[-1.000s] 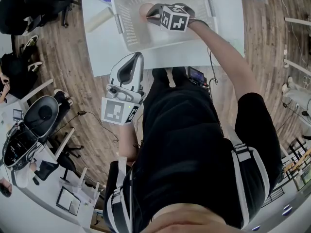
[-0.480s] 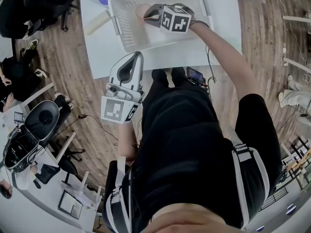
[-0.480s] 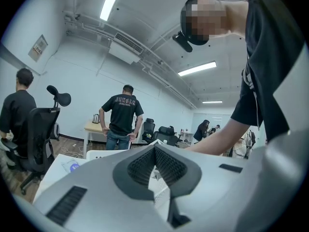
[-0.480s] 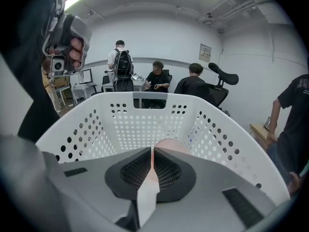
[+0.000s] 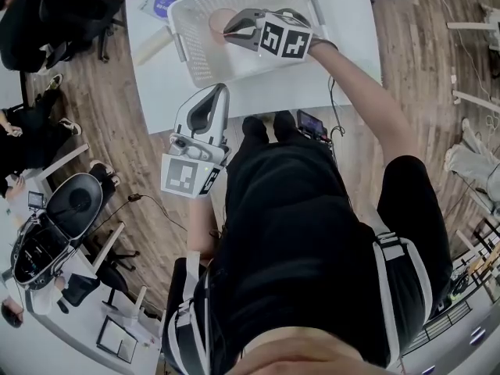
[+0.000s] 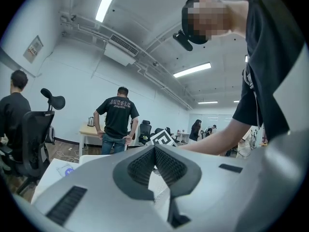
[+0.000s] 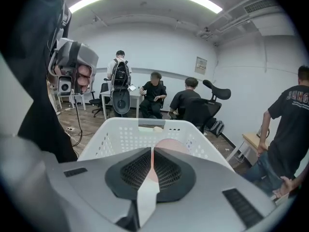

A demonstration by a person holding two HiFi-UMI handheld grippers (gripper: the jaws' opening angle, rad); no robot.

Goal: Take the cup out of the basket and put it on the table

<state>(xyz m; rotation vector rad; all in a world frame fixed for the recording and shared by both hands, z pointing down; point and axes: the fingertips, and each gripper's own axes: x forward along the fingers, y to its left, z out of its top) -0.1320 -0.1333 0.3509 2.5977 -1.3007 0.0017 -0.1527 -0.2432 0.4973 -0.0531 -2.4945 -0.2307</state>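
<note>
A pink cup [image 5: 219, 19] is in the white perforated basket [image 5: 205, 67] on the white table [image 5: 328, 73]. My right gripper [image 5: 231, 28] reaches into the basket from the right and is shut on the cup's rim. In the right gripper view the pink cup [image 7: 170, 146] wall shows between the closed pads of my right gripper [image 7: 151, 153], with the basket [image 7: 116, 132] around it. My left gripper [image 5: 219, 92] hangs off the table's near edge by my body, shut with nothing in it. The left gripper view shows its pads meeting at the tips of my left gripper [image 6: 154, 148].
A pale roll [image 5: 155, 45] and a blue-printed sheet [image 5: 159, 5] lie on the table left of the basket. A small black device [image 5: 312, 122] hangs at the near edge. Office chairs [image 5: 66, 209] stand on the wood floor; a person [image 6: 117, 116] stands beyond the table.
My right gripper has lifted with the cup inside the basket and drifted slightly left in the picture. The left gripper has stayed where it was.
</note>
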